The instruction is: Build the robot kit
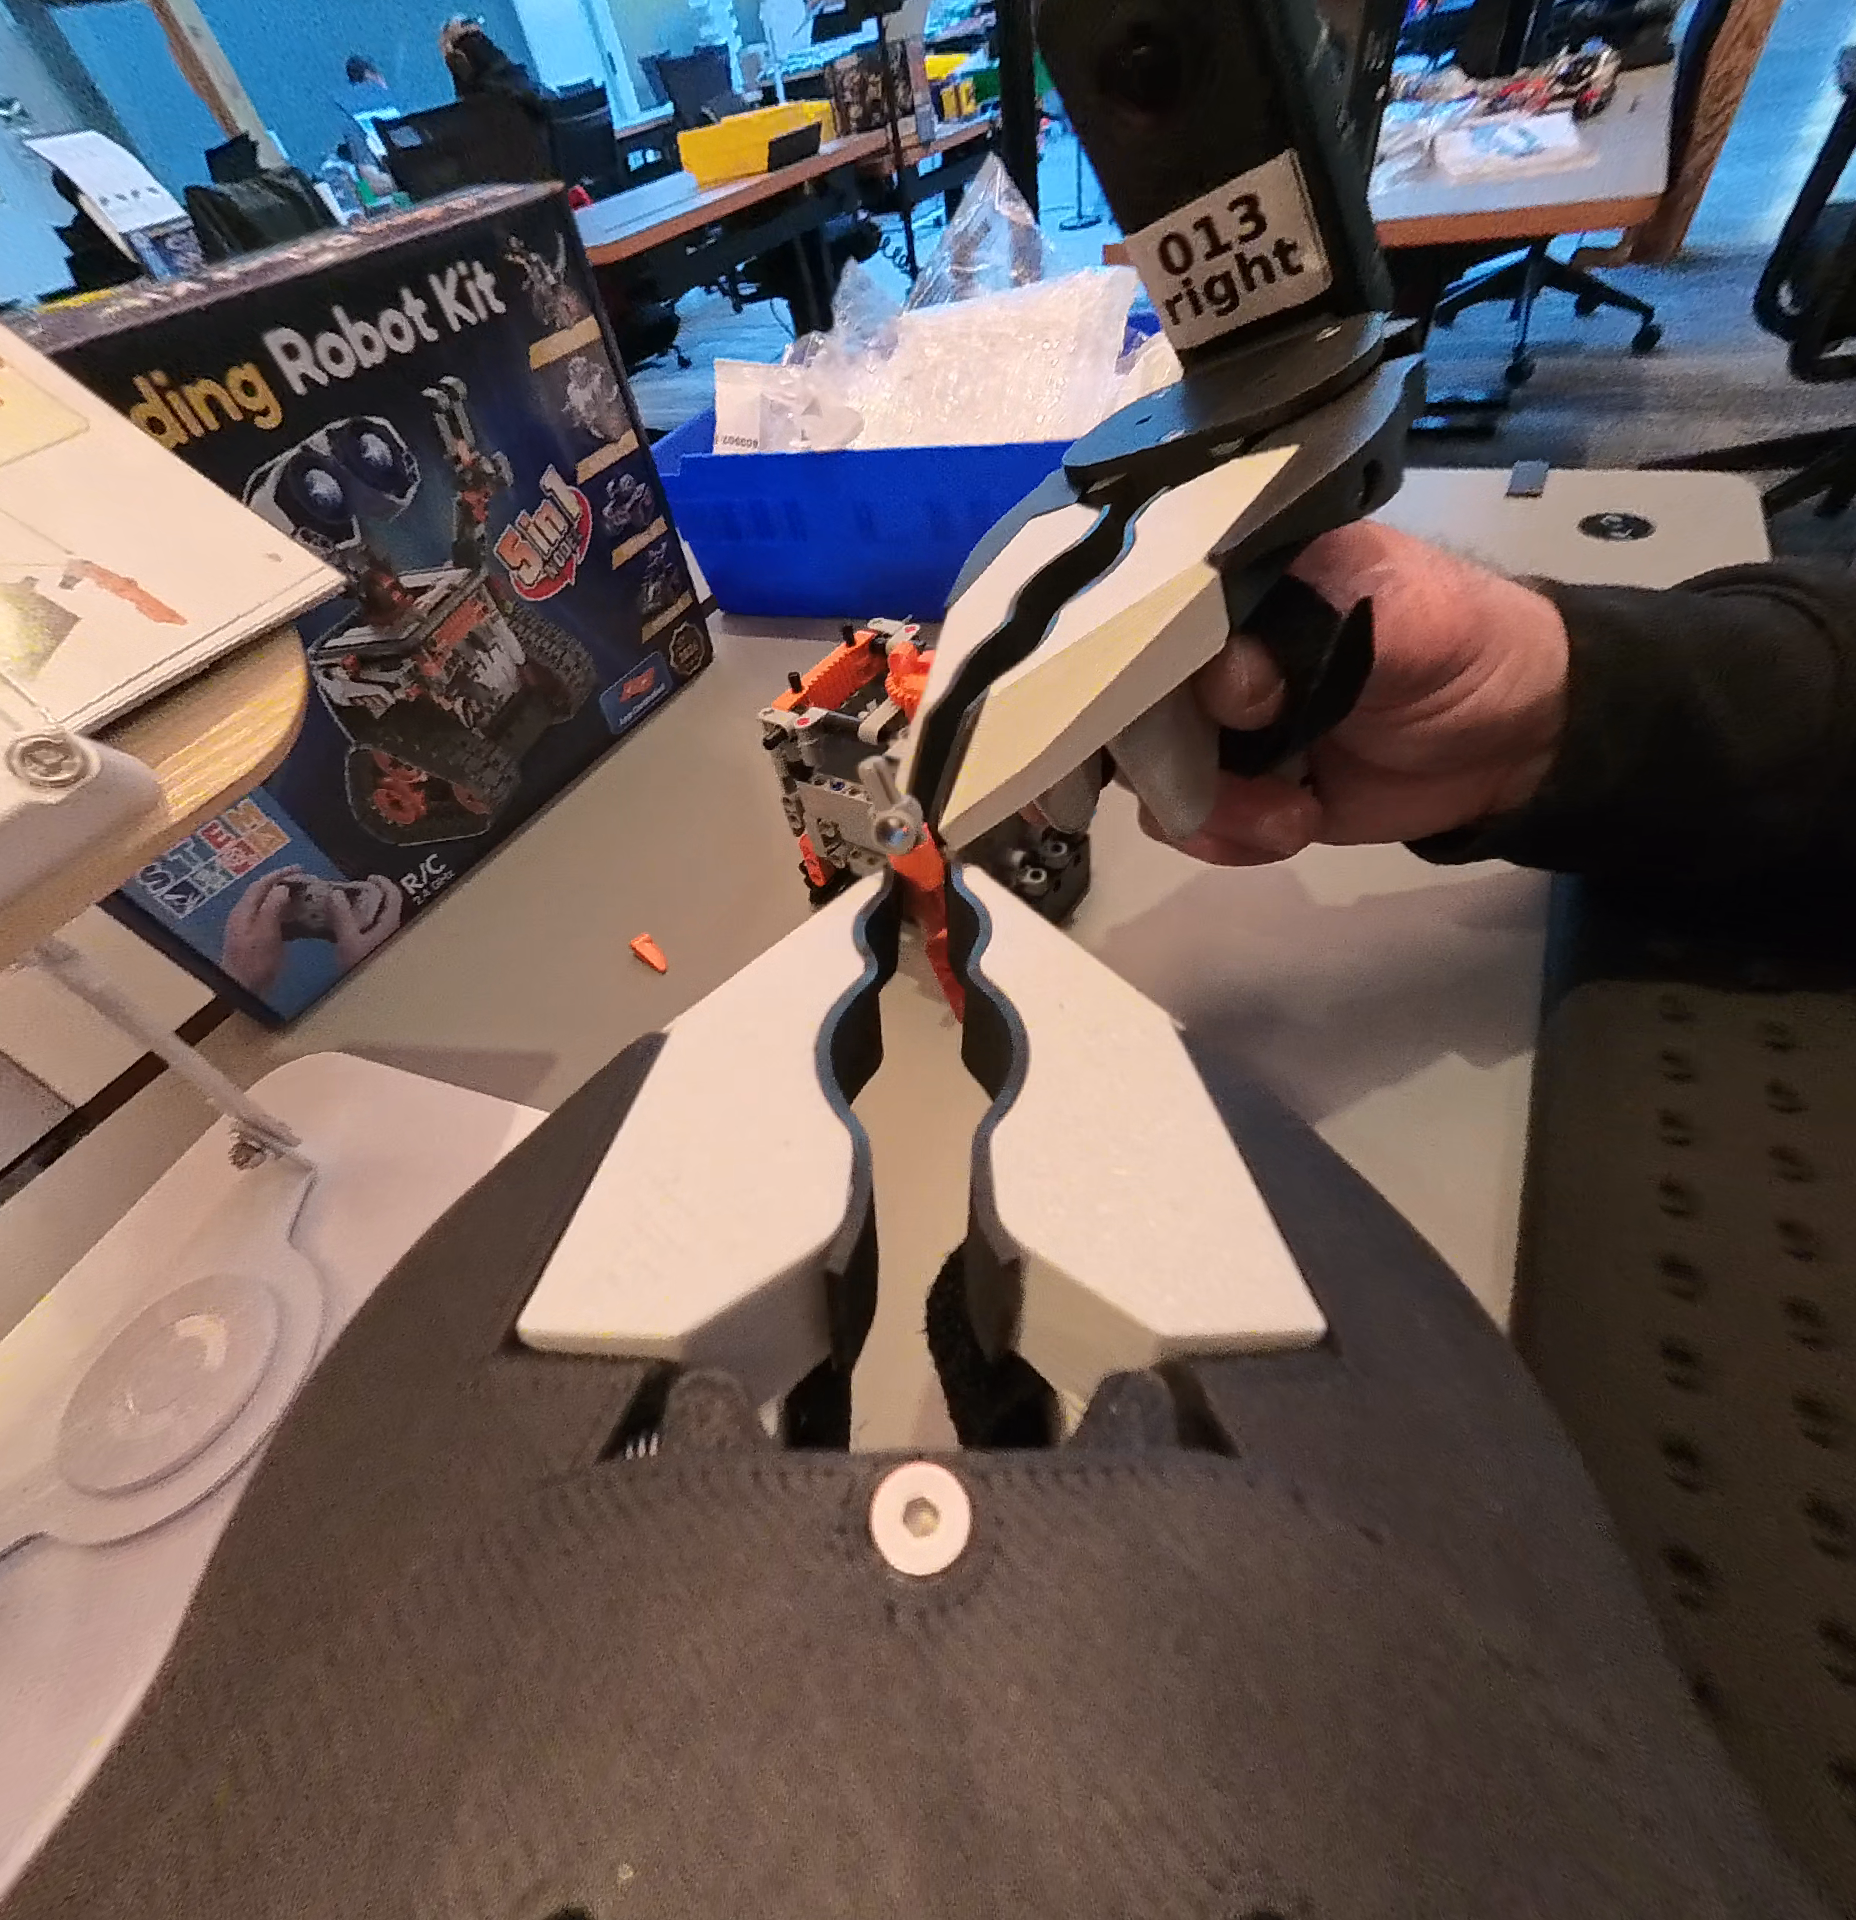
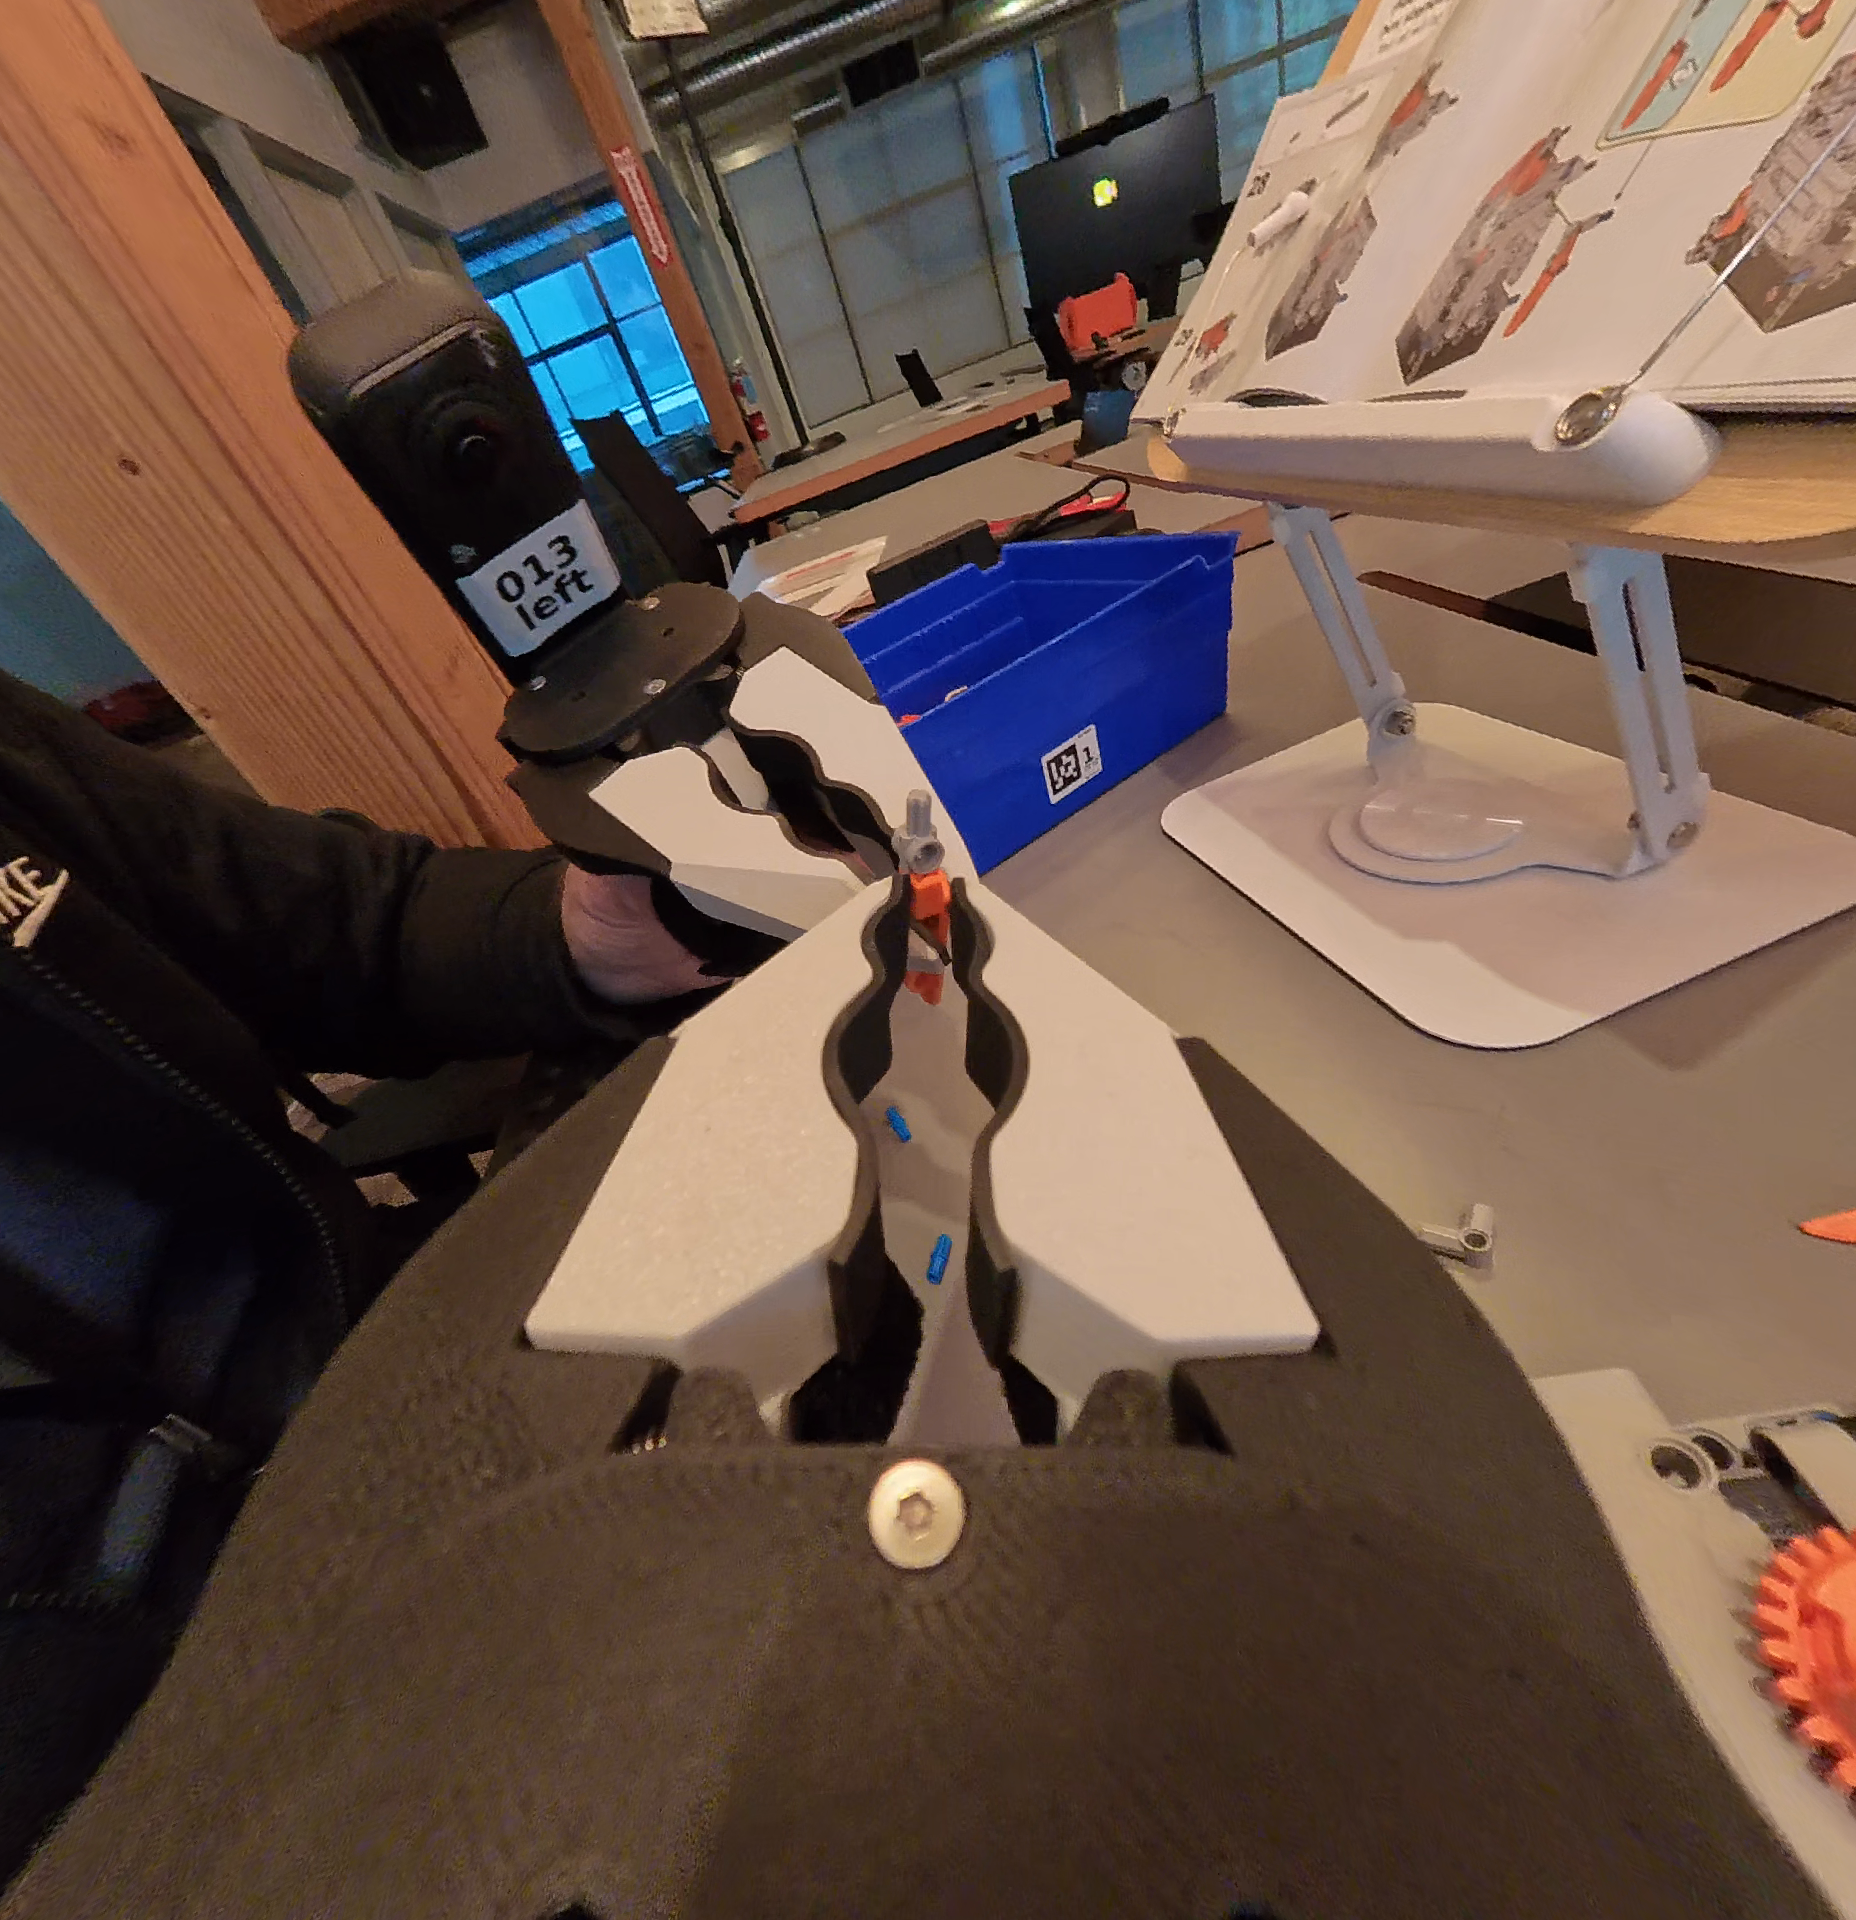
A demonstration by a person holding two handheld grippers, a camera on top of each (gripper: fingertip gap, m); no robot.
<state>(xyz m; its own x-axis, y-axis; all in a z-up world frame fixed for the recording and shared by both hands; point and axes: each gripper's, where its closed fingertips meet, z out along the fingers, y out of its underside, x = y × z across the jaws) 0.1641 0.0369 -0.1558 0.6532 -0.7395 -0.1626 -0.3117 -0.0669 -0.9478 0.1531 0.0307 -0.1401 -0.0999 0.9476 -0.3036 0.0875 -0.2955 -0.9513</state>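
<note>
My left gripper [image 1: 919,896] is shut on a long orange part [image 1: 932,935] and holds it above the grey table. A grey connector pin [image 1: 889,816] sits at the part's top end. My right gripper [image 1: 926,826] comes down from the upper right in a person's hand, and its tips pinch that same top end. In the right wrist view my right gripper [image 2: 921,906] closes on the orange part [image 2: 929,902]. The grey connector [image 2: 919,831] sticks up above the part. The left gripper [image 2: 880,864] meets it from the left. A partly built grey and orange model [image 1: 846,727] stands just behind.
A robot kit box [image 1: 425,582] stands at the left and a blue bin [image 2: 1059,665] behind. A white book stand [image 2: 1526,914] holds an open instruction booklet [image 2: 1526,208]. Loose on the table are blue pins [image 2: 898,1124], a grey connector [image 2: 1464,1242] and a small orange piece [image 1: 649,951]. Both grippers' tips are close together, under 4 cm apart.
</note>
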